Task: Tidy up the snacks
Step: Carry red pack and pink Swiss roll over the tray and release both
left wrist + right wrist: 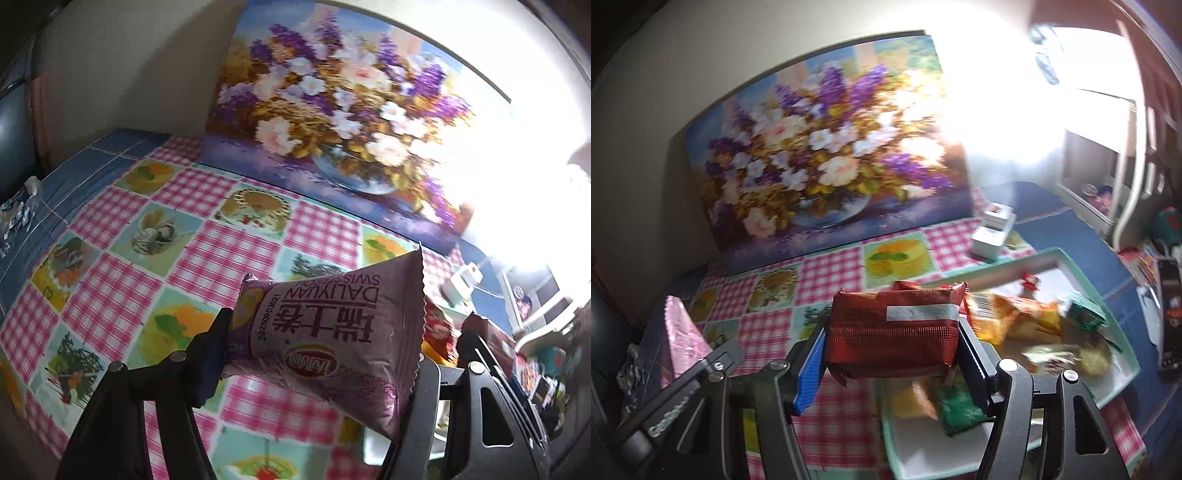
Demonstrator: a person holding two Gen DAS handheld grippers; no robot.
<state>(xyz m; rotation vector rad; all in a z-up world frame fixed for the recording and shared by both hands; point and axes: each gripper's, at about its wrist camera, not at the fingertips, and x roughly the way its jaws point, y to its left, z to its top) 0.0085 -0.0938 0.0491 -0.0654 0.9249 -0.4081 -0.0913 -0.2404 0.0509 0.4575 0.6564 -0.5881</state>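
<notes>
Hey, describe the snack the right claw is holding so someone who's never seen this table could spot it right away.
Start at the big flower painting leaning on the wall behind the pink checked tablecloth. In front of it, beside the white tray of mixed snacks, the right claw grips a dark red packet. Its white date sticker sets it apart from the orange and green packs in the tray.

Your left gripper (325, 332) tilts downward, jaws clamped on a pink packet (325, 328); your right gripper (892, 332), likewise tilted, clamps a red packet (892, 328).
</notes>
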